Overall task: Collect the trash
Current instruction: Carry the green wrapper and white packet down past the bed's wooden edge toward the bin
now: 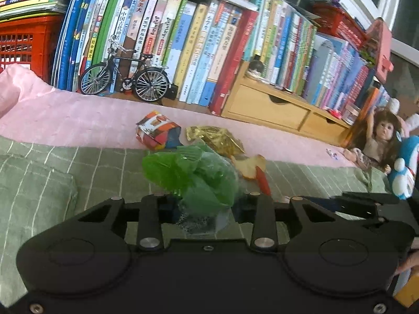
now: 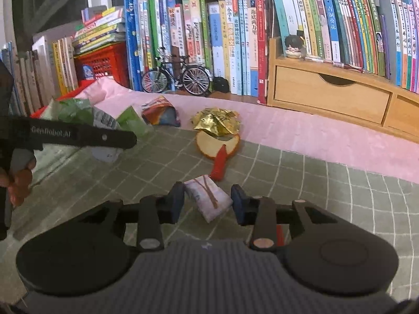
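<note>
Between the two blue pads of the right gripper (image 2: 207,202) lies a small pale wrapper (image 2: 208,200) with brown lines; the jaws are spread, one pad on each side of it, and it seems that they do not yet press it. This wrapper rests on the green checked cloth (image 2: 327,209). Just beyond it there is a piece of orange and cream trash with a red strip (image 2: 218,154), and touching its far edge is a crumpled gold foil (image 2: 216,121). To the left of the foil a folded colourful packet (image 2: 159,113) lies on the pink blanket (image 2: 301,128). At the left side, the left gripper (image 1: 203,204) is pressed together on a crumpled green plastic wrapper (image 1: 188,172), which sticks up in front of its fingers; in the right wrist view this wrapper hangs above the cloth, behind the black finger of that tool. A part of a hand (image 2: 17,180) shows at the left border. Behind the trash, a small model bicycle (image 2: 176,77) stands before a long row of books (image 2: 235,44), beside a wooden drawer unit (image 2: 330,91). A red crate (image 2: 102,61) stands farther left, and a doll (image 1: 379,141) sits at the far right in the left wrist view.
</note>
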Motion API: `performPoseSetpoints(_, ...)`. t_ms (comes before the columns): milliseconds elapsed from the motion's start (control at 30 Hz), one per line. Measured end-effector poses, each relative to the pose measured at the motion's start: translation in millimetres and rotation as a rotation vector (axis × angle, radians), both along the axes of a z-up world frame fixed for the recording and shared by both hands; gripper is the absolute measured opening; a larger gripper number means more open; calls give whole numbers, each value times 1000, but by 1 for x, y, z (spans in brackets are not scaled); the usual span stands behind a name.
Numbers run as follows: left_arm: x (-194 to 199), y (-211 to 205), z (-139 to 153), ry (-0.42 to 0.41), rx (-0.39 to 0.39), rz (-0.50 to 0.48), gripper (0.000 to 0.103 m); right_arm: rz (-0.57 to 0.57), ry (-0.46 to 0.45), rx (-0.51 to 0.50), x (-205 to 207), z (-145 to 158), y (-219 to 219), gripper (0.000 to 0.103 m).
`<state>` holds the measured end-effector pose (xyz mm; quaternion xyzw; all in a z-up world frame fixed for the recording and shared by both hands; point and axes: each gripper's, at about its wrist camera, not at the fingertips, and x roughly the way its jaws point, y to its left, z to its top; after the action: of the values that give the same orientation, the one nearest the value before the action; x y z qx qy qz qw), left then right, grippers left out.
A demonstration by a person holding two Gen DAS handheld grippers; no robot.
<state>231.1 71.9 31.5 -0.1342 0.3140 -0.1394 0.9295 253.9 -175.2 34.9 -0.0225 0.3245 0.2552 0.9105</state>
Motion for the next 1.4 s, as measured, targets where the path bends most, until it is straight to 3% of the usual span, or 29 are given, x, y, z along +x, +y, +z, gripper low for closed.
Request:
performPoseSetpoints(333,-54,-3,13,-3,51,-50,34,21,4,27,-40,14,6,44)
performPoseSetpoints(900,-169,3,24,4,-14,-79,34,1,-4,41,-144,35,0,44)
performPoseSetpoints(1400,-260,13,15,24,-18,-73,34,-23,39,106,-220,31,-7,44)
